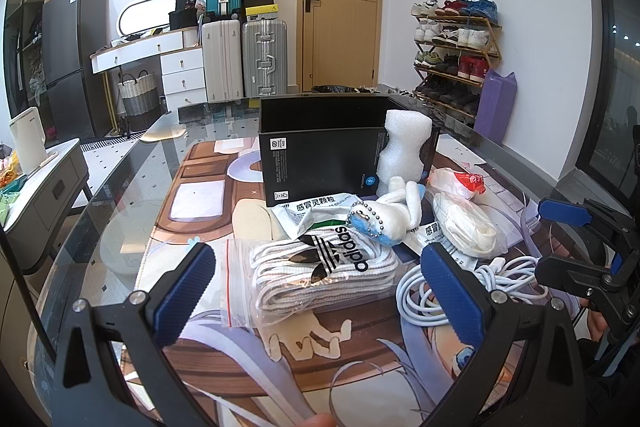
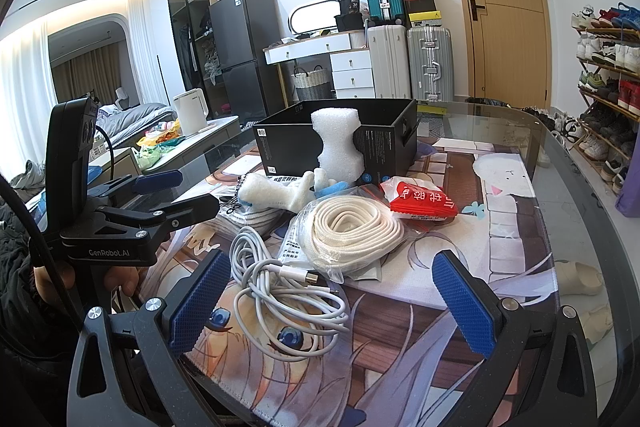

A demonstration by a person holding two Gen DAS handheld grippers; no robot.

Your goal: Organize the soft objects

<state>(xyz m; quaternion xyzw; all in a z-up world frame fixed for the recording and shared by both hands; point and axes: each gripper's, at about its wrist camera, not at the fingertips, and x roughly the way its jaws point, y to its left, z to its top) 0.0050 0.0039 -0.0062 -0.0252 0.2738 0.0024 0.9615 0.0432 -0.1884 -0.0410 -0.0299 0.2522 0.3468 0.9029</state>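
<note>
bedroom clutter behind: suitcases, wooden door, shoe rack. glass table [image 1: 120,187] is covered by a printed anime mat [image 1: 200,195].

left wrist view: left gripper [image 1: 320,291] is seen wide open, nothing held, blue pads on either side of the bagged adidas laces [image 1: 320,267]. zip bag is partly glared, contents only half readable. plush keychain [image 1: 384,219] lies on top of the laces and medicine sachets [image 1: 308,207], its face turned away. foam block [image 1: 404,151] leans upright against the black box [image 1: 320,155]; box interior is not visible. bag of white cord [image 1: 464,223] and red packet [image 1: 472,181] sit to the right, partly overlapped. white cable [image 1: 420,291] is cut off by the right pad. right gripper [image 1: 580,239] is cropped at the frame edge.

right wrist view: right gripper [image 2: 332,303] is seen wide open, empty, spanning the white cable [image 2: 280,287]. cord bag [image 2: 352,227] sits just behind the cable, touching the red packet [image 2: 424,203]. plush [image 2: 280,193] is partly hidden by the left gripper [image 2: 176,195], whose jaws show apart. laces are mostly blocked. foam [image 2: 336,147] stands against the box [image 2: 384,131]. hand [image 2: 120,279] under the left gripper is barely made out.
</note>
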